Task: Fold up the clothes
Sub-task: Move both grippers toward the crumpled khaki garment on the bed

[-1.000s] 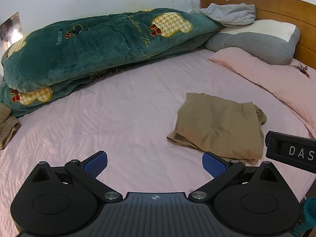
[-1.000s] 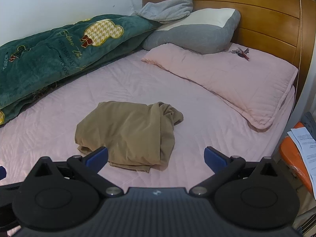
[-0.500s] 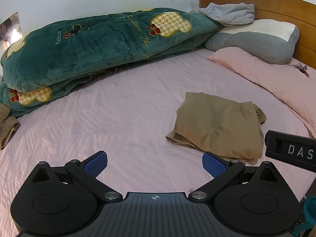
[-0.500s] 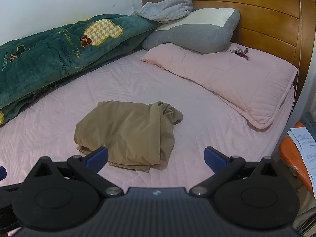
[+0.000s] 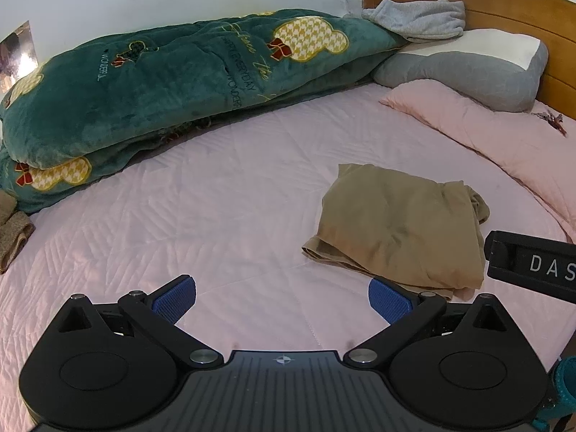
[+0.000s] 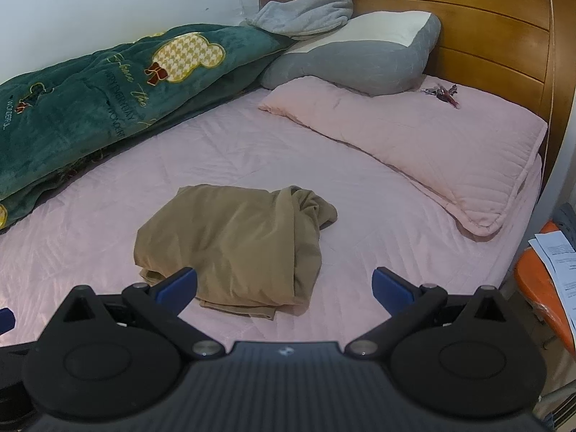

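Observation:
A tan garment [image 5: 399,223] [image 6: 234,241] lies folded into a rough rectangle on the pink bed sheet [image 5: 216,198], with a bunched end toward the pillows. My left gripper [image 5: 282,297] is open above the sheet, just left of and nearer than the garment, and holds nothing. Its right pad [image 5: 388,300] sits at the garment's near corner. My right gripper [image 6: 284,284] is open too, hovering over the garment's near edge without gripping it. The right gripper's black body [image 5: 532,262] shows at the right edge of the left wrist view.
A green plush blanket [image 5: 172,82] is heaped along the wall side. A pink pillow [image 6: 414,144] and a grey pillow [image 6: 356,57] lie against the wooden headboard [image 6: 486,28], with a grey cloth [image 6: 306,10] on top. An orange stool with papers [image 6: 550,280] stands beside the bed.
Both grippers have stayed almost still, open, with only a slight drift of view. The garment has not moved.

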A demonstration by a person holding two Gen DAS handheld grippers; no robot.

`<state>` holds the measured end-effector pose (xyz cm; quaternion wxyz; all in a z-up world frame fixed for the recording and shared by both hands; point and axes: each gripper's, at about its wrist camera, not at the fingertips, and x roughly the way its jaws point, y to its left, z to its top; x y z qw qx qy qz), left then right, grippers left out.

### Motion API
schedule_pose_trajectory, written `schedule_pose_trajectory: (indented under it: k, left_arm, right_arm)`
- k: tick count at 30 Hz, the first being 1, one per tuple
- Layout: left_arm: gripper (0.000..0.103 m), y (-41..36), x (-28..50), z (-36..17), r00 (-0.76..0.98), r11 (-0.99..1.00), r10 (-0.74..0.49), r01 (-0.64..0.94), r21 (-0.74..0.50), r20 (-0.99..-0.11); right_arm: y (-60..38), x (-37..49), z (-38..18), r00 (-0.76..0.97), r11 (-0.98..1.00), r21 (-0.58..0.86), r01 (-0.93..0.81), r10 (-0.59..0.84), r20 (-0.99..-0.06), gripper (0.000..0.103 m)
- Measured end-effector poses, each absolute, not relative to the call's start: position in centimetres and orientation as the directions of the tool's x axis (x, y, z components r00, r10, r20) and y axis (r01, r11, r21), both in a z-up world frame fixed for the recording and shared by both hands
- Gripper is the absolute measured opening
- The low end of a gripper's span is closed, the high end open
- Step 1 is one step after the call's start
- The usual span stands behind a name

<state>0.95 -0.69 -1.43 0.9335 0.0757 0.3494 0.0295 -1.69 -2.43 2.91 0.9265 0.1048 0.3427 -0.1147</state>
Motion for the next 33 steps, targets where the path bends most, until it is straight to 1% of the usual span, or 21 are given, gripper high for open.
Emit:
schedule_pose_trajectory:
  k: [15, 33]
  left_arm:
    - [0.103, 0.0, 0.25, -0.75, 0.76, 0.989, 0.105, -0.015, 0.145, -0.642]
    - [0.103, -0.26, 0.56, -1.2, 0.748, 0.988, 0.111, -0.01, 0.156, -0.654]
  right_arm:
    - [-2.08, -2.34, 3.52, 0.752, 0.952, 0.121, 0.282, -0.141, -0.644, 0.103]
    - [-1.89, -1.54, 3.66, 0.764, 0.953, 0.137, 0.27, -0.125, -0.633, 0.103]
